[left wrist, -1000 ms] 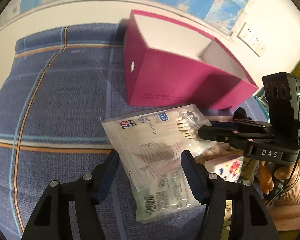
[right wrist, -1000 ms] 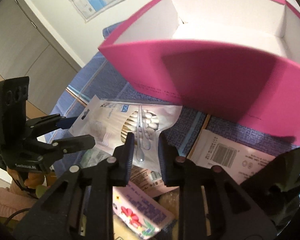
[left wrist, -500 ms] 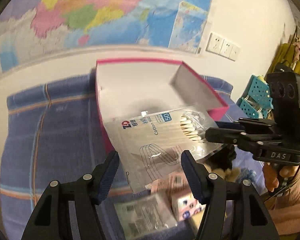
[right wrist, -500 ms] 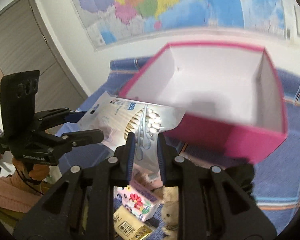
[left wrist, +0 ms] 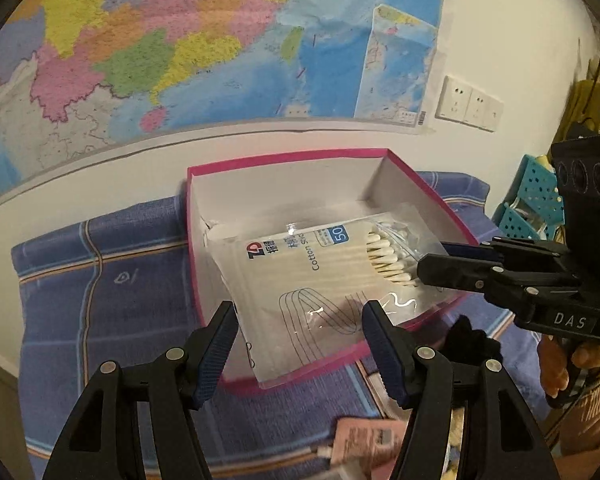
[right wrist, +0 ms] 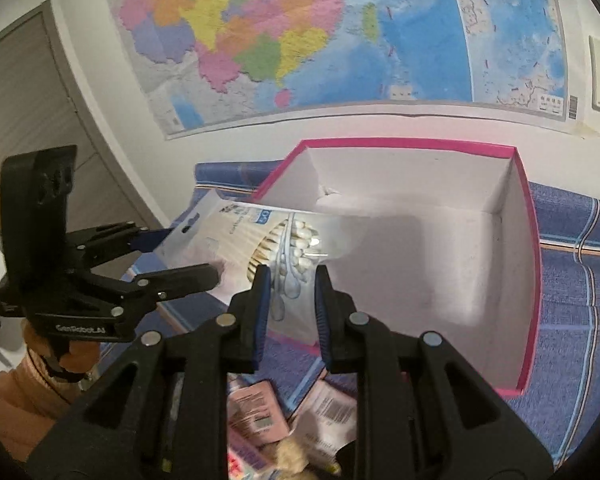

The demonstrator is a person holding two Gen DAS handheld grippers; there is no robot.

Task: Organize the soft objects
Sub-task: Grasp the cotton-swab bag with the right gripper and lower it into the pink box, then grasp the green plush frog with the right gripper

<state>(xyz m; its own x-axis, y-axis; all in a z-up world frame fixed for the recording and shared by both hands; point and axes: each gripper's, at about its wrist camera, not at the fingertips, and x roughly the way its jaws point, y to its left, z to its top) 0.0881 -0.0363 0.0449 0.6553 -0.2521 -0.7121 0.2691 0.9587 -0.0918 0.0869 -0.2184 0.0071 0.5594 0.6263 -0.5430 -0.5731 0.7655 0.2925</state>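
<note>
the cotton swab packet [left wrist: 324, 280] hangs over the near edge of the open pink box [left wrist: 300, 184], which sits on a blue plaid cloth [left wrist: 112, 304]. the right gripper [right wrist: 290, 280] is nearly closed, pinching the packet's swab-tip end. the left gripper [left wrist: 296, 328] stands partly open astride the packet's other end; whether its pads press the packet's edges is hard to tell, since the plastic runs down behind the fingers. the box looks bare inside, though the packet covers part of its floor. small packets [right wrist: 256, 408] below are blurred and cut off by the grippers, and a dark object [left wrist: 474, 338] beside the box is unclear.
</note>
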